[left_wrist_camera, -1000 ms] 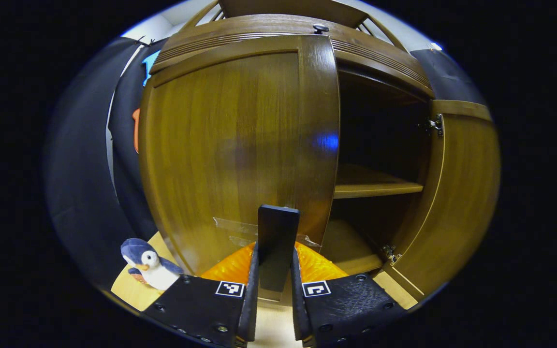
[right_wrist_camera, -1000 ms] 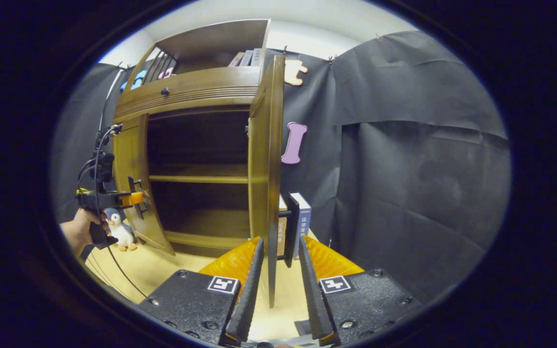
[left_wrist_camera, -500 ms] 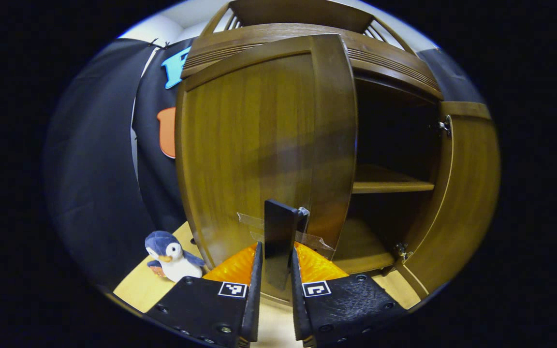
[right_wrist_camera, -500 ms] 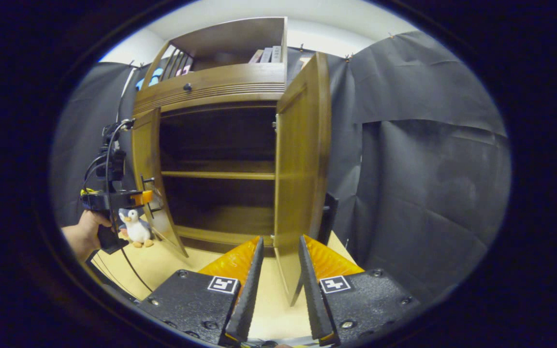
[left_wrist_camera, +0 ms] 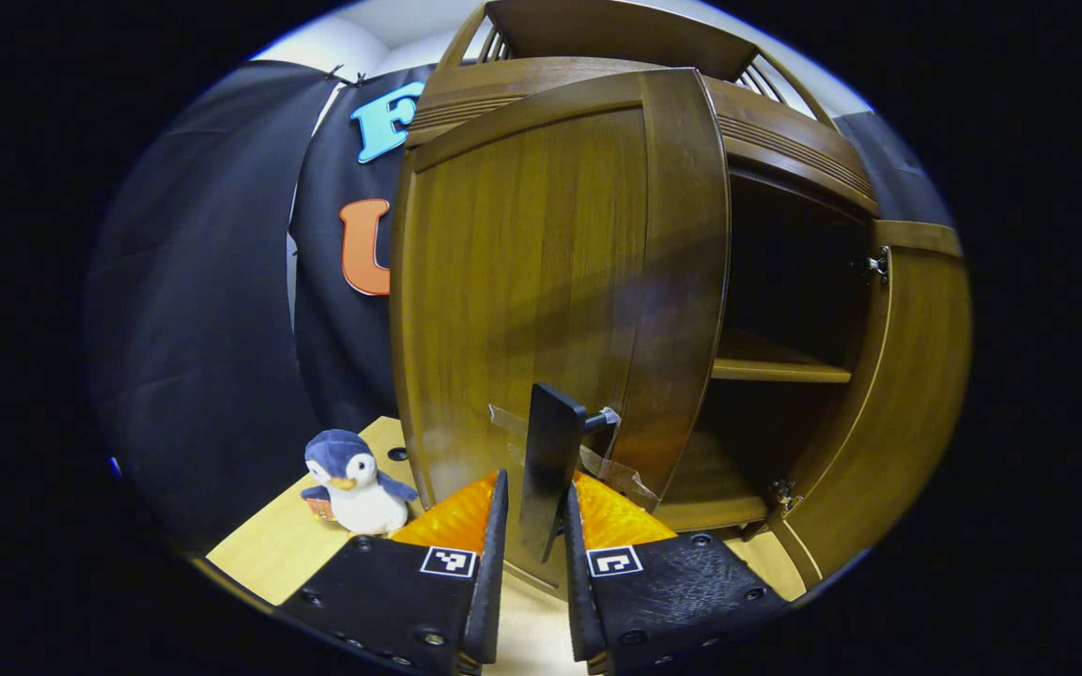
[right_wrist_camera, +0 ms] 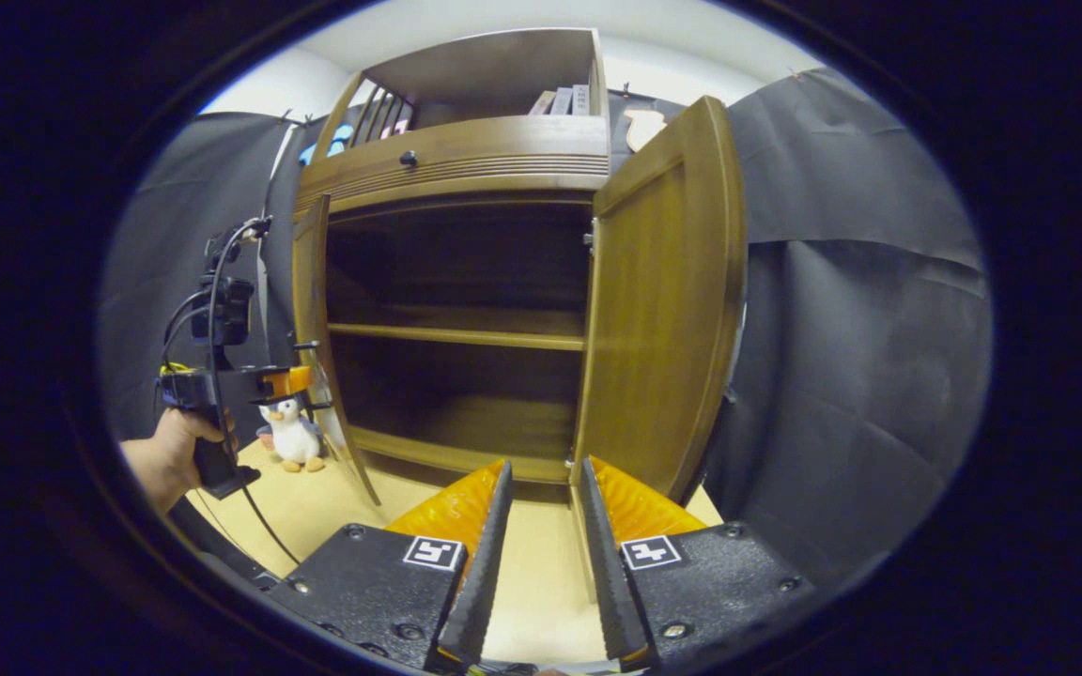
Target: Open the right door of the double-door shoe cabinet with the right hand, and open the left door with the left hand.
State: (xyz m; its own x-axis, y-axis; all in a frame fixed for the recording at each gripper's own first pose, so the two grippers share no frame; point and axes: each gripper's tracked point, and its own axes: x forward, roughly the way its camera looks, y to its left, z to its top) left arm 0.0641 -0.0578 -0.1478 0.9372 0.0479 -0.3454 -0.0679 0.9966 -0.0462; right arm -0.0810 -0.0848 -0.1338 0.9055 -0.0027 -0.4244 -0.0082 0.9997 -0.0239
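Observation:
The brown wooden shoe cabinet [right_wrist_camera: 466, 155] has both doors swung out. In the left gripper view, the left door [left_wrist_camera: 541, 282] stands half open. Its black handle [left_wrist_camera: 550, 451] sits between my left gripper's [left_wrist_camera: 532, 526] fingers, which are shut on it. The right door [left_wrist_camera: 907, 376] stands wide open at the right. In the right gripper view, the right door [right_wrist_camera: 663, 310] turns its inner face to me. My right gripper [right_wrist_camera: 543, 526] is open just below it with nothing between the fingers. The left gripper [right_wrist_camera: 287, 380], held by a hand [right_wrist_camera: 170, 455], is at the left door [right_wrist_camera: 311, 310].
A plush penguin [left_wrist_camera: 353, 483] stands on the light wooden surface [right_wrist_camera: 541, 573] left of the cabinet. The inside shelf [right_wrist_camera: 456, 333] is bare. Several books [right_wrist_camera: 560, 99] stand in the cabinet's top compartment. Black cloth hangs close on both sides.
My left gripper has pulled the left door further open by its handle. The right door has swung from edge-on to wide open, and its handle has left my right gripper's fingers.

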